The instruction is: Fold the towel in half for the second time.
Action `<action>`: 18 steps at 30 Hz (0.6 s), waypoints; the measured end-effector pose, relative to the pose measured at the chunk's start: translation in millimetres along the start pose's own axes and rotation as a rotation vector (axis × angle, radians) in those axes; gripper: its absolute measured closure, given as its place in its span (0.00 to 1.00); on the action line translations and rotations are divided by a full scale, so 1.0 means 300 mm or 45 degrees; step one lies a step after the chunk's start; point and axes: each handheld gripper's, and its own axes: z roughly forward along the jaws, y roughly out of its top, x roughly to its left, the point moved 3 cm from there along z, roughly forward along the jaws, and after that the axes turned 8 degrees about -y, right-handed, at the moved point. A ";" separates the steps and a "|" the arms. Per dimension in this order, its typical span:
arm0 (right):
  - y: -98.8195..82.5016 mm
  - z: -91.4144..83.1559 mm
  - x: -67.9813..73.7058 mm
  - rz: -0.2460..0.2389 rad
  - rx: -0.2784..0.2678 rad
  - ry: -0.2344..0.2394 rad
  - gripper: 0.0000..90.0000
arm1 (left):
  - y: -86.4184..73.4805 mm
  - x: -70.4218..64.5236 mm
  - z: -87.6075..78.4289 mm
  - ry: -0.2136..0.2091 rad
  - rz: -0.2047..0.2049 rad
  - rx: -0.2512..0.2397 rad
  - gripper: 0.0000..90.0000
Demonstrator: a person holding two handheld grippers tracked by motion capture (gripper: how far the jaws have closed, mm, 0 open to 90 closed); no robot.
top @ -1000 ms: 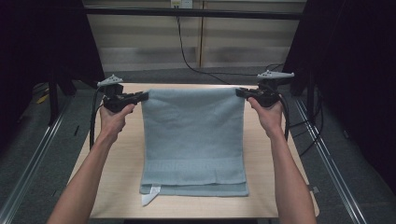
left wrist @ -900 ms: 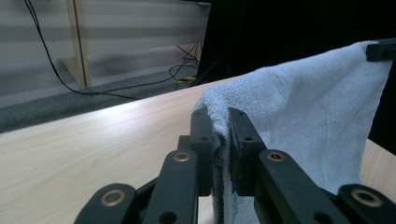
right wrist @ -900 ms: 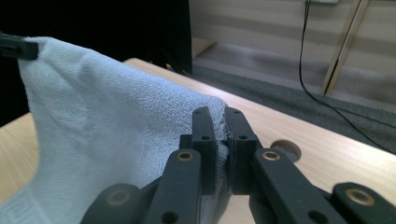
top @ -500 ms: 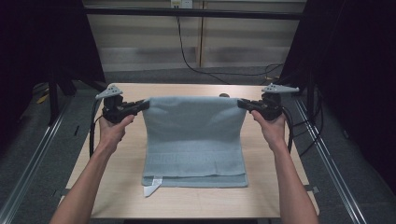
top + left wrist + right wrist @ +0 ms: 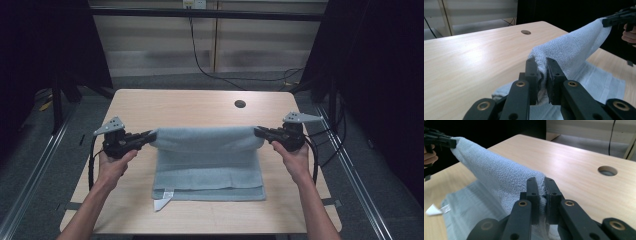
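A light blue-grey towel (image 5: pixel 207 160) lies on the wooden table (image 5: pixel 200 107), its far edge lifted and folded back toward the near side. My left gripper (image 5: pixel 150 135) is shut on the towel's left far corner, and its jaws pinch the cloth (image 5: pixel 564 50) in the left gripper view (image 5: pixel 541 72). My right gripper (image 5: pixel 259 132) is shut on the right far corner, with terry cloth (image 5: pixel 499 172) between its jaws (image 5: pixel 541 187). The raised edge hangs taut between both grippers just above the table. A white label (image 5: pixel 162 202) sticks out at the towel's near left corner.
A round cable hole (image 5: pixel 240 104) sits in the table's far right part. Bare wood lies beyond the towel. Metal rails (image 5: pixel 35 165) run along both sides of the table, and cables (image 5: pixel 200 60) hang behind it against a wall.
Both grippers have carried the towel's far edge toward the person and lower, from the table's far side to its middle. The towel now folds over itself.
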 end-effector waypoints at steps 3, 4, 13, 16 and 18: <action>-0.033 -0.016 0.025 -0.027 0.022 0.006 0.93 | -0.045 -0.026 -0.012 -0.016 -0.012 0.015 0.90; -0.047 -0.019 0.030 -0.028 0.038 0.010 0.93 | -0.060 -0.033 -0.015 -0.022 -0.006 0.026 0.90; -0.162 -0.054 0.086 -0.053 0.151 0.023 0.92 | -0.172 -0.094 -0.044 -0.060 0.003 0.151 0.89; -0.214 -0.061 0.106 -0.055 0.190 0.031 0.90 | -0.218 -0.103 -0.047 -0.062 -0.013 0.191 0.89; -0.244 -0.060 0.116 -0.061 0.218 0.033 0.90 | -0.255 -0.111 -0.044 -0.062 -0.016 0.233 0.88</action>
